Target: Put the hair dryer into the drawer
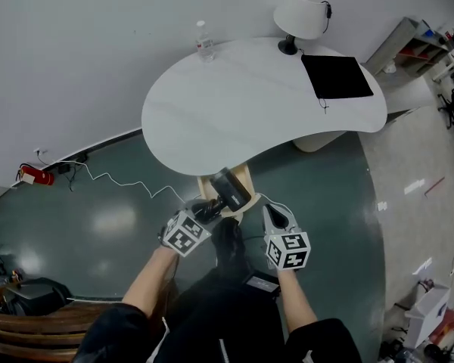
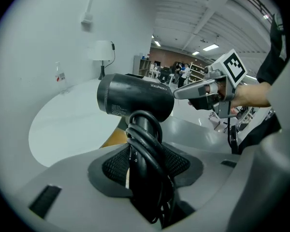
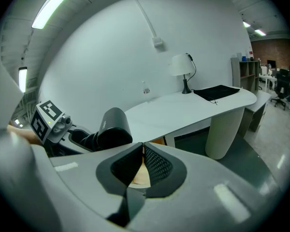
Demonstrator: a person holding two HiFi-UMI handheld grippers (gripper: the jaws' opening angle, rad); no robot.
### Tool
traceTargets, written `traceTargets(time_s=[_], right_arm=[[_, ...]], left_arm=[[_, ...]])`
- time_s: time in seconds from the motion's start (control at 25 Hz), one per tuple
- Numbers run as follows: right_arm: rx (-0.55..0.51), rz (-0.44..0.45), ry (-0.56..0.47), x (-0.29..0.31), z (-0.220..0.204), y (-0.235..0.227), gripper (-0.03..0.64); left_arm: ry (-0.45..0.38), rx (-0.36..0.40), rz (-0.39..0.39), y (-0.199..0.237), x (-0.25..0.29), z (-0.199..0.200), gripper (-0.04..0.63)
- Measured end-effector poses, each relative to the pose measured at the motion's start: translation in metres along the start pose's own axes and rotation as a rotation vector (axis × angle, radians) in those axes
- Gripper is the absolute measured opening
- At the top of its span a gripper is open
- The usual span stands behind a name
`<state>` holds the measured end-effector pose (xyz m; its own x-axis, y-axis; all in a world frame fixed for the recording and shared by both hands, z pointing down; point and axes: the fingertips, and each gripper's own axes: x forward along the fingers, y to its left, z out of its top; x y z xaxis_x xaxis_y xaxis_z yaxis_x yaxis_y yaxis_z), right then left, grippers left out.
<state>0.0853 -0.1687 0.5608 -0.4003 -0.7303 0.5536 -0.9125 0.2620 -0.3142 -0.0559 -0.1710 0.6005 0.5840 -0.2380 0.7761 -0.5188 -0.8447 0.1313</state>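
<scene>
2 grippers are up side by side in front of the person, just short of the white table (image 1: 242, 108). The left gripper (image 1: 206, 210) is clamped on the handle of the black hair dryer (image 1: 229, 189). In the left gripper view the handle, with its black cord wound round it, stands upright between the 2 mesh pads and the barrel lies across above them. The dryer is in the air, off every surface, at the table's near edge and over a tan wooden piece (image 1: 243, 175) beneath it. Whether that piece is the drawer is unclear. The right gripper (image 1: 271, 213) sits just beside the dryer, its jaws pressed together on nothing. A lamp (image 1: 301, 10), a bottle (image 1: 205, 42) and a black mat (image 1: 337, 76) are on the table's far side.
</scene>
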Motion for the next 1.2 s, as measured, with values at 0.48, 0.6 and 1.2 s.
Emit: traceTargets(time_s=[0.48,0.6,1.2], right_arm=[[0.068,-0.030,0.029,0.006,-0.016,-0.031,0.006],[0.080,-0.034,0.037,0.009,-0.020,-0.034,0.006],[0.149,-0.042,0.075,0.027,-0.048,-0.038,0.006]], left_arm=[[0.117,0.088,-0.053,0.008,0.037,-0.005,0.198],[0.145,0.120,-0.061,0.010,0.047,-0.007,0.198],[0.260,0.211,-0.112,0.027,0.094,-0.030,0.198]])
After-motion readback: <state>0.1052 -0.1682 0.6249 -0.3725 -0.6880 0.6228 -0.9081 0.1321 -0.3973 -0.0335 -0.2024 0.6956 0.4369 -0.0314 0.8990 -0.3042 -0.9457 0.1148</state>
